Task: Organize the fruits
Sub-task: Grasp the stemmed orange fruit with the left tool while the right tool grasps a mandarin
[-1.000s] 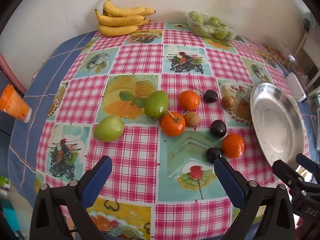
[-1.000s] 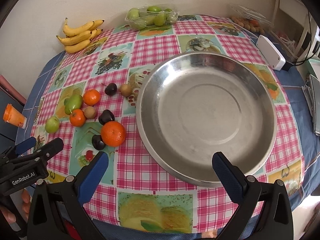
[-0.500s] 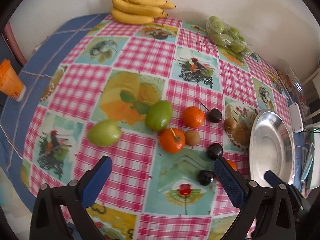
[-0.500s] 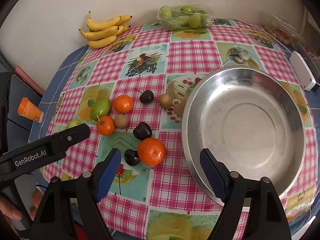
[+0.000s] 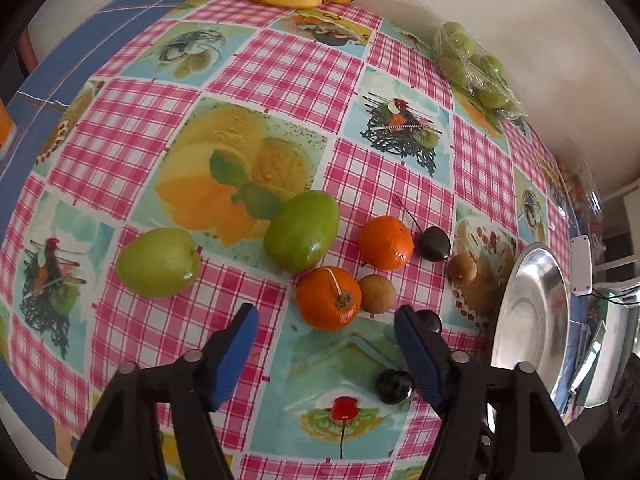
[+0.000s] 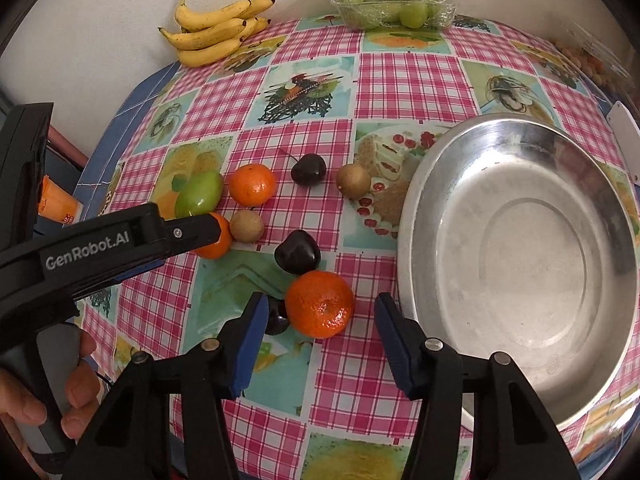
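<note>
Left wrist view: the left gripper (image 5: 325,316), jaws just narrowing and half-wide, empty, frames the stemmed orange (image 5: 328,298) — centre before squeezing.

Right wrist view: the right gripper (image 6: 319,312), likewise narrowing, brackets another orange (image 6: 320,305) beside the steel bowl (image 6: 424,200) — avoid the cherry (image 6: 277,317).

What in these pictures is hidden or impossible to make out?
- Left wrist view: a dark cherry is half hidden behind the left hand-held gripper's blue finger.
- Right wrist view: another cherry sits partly behind the right hand-held gripper's finger and the tangerine.
- Right wrist view: the packet at the far right is too distorted to identify.
</note>
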`<state>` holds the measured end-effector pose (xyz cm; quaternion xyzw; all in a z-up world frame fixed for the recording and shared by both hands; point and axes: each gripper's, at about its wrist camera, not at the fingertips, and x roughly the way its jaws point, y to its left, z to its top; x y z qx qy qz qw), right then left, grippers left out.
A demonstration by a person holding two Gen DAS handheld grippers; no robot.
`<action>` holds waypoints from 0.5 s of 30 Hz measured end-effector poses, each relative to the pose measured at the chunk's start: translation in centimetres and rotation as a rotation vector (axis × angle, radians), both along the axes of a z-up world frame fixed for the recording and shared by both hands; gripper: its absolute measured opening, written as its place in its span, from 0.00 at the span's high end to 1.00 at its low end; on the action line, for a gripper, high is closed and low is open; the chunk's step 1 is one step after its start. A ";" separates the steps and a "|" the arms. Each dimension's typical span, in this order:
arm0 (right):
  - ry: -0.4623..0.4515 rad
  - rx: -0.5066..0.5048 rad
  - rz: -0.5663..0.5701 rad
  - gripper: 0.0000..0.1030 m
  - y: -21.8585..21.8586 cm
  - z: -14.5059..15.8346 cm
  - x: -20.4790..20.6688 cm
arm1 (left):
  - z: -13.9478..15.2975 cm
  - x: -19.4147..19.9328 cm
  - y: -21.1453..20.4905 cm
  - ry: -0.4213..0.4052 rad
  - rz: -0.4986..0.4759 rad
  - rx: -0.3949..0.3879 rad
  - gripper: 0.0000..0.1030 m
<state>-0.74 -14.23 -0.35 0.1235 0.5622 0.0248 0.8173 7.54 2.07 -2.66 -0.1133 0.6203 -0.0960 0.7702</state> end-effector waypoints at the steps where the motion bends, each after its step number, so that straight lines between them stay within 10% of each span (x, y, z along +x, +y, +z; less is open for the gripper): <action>1: 0.005 -0.005 0.000 0.48 0.0 -0.1 0.2 | -0.2 0.2 0.0 0.005 -0.001 -0.002 0.36; 15: 0.056 0.005 -0.007 0.53 0.4 -1.9 1.5 | -1.7 1.4 -0.3 0.018 -0.014 -0.027 0.61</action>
